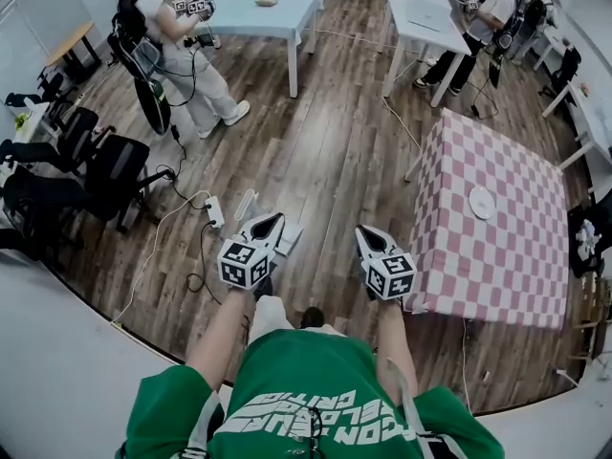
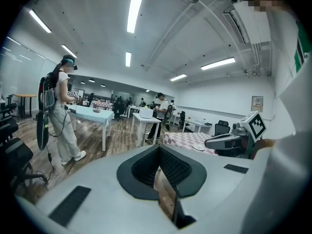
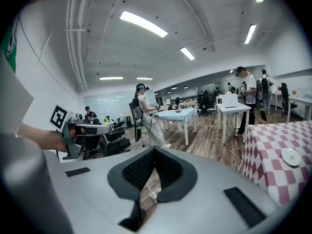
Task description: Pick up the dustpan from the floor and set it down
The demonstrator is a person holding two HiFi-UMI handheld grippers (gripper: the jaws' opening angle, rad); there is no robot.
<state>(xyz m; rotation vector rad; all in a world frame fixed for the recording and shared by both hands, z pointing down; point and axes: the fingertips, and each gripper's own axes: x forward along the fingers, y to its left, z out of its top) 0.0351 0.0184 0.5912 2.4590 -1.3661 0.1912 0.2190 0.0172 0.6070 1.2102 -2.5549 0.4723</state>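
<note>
My left hand-held gripper (image 1: 269, 225) and right hand-held gripper (image 1: 367, 237) are both clenched (two, empty). One dustpan (image 1: 290, 237) lies on the floor (image 1: 335, 161).

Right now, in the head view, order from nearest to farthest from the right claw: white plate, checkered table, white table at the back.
1. The checkered table, directly beside the right claw, on its right.
2. The white plate, on that table, farther right.
3. The white table, far ahead across the floor.
</note>
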